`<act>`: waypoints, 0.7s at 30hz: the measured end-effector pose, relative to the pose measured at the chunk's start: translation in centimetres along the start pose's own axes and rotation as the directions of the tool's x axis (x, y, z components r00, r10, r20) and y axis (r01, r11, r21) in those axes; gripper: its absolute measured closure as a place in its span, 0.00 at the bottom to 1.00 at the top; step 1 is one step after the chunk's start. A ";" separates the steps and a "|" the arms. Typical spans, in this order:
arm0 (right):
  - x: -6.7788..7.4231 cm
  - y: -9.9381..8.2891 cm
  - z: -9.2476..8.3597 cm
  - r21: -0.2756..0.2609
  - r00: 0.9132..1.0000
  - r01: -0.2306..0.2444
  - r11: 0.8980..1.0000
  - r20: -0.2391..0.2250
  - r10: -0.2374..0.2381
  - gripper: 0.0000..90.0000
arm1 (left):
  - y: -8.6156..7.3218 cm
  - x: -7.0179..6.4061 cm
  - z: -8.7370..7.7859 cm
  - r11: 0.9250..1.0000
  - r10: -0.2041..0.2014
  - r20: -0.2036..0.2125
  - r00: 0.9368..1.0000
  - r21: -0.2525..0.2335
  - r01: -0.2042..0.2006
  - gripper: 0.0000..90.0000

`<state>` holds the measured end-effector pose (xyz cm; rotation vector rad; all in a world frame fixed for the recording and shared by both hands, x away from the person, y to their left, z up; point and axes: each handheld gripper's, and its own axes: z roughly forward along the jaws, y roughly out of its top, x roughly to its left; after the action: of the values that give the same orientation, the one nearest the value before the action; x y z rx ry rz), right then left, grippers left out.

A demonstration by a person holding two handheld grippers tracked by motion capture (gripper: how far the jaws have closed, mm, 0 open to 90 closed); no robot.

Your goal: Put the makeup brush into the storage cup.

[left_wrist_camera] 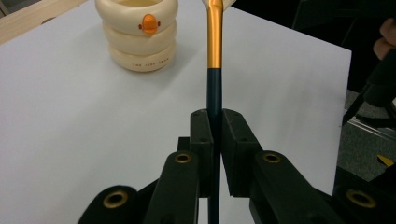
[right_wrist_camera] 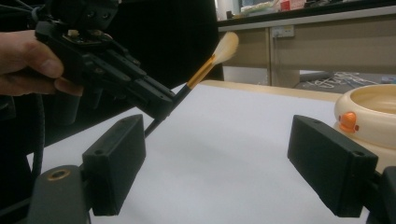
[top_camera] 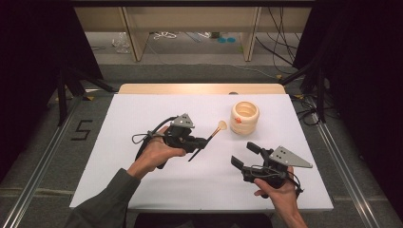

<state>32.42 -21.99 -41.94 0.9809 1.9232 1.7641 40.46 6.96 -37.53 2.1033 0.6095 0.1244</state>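
A makeup brush (top_camera: 212, 134) with a dark handle, gold ferrule and cream bristles is clamped by its handle in my left gripper (top_camera: 201, 142), which is shut on it above the middle of the white table (top_camera: 142, 185). The brush tip points up and right towards a cream ringed cup (top_camera: 244, 118) with an orange beak on its side. In the left gripper view the brush (left_wrist_camera: 214, 56) rises straight from between the closed jaws (left_wrist_camera: 215, 135), and the cup (left_wrist_camera: 140, 35) stands to the upper left. My right gripper (top_camera: 243, 154) is open and empty near the front right; its view shows the brush (right_wrist_camera: 201, 74) and the cup (right_wrist_camera: 369, 112).
A wooden strip (top_camera: 199, 89) edges the table's far side. Beyond it are wooden shelf legs (top_camera: 135, 35) and loose cables on the floor. Metal rails (top_camera: 43, 161) run along the floor on both sides of the table.
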 end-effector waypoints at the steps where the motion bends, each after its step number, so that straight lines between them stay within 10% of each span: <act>1: 0.0 0.1 0.0 0.005 1.000 0.004 1.000 0.005 -0.004 0.22 | 0.0 -0.2 -0.1 1.000 0.002 0.001 1.000 -0.007 -0.002 0.93; 14: 0.5 0.5 2.0 -0.015 0.997 -0.020 1.000 -0.080 0.019 0.29 | 0.4 -1.7 -0.7 0.999 0.026 0.030 0.999 -0.042 -0.025 0.93; 21: 0.5 0.7 2.8 -0.031 0.984 -0.109 0.994 -0.142 0.104 0.37 | 0.5 -2.1 -0.9 0.998 0.037 0.040 0.999 -0.043 -0.035 0.93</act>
<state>34.17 -19.64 -41.63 0.9865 1.9447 1.9715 38.54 6.40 -36.36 2.0713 0.5405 0.1131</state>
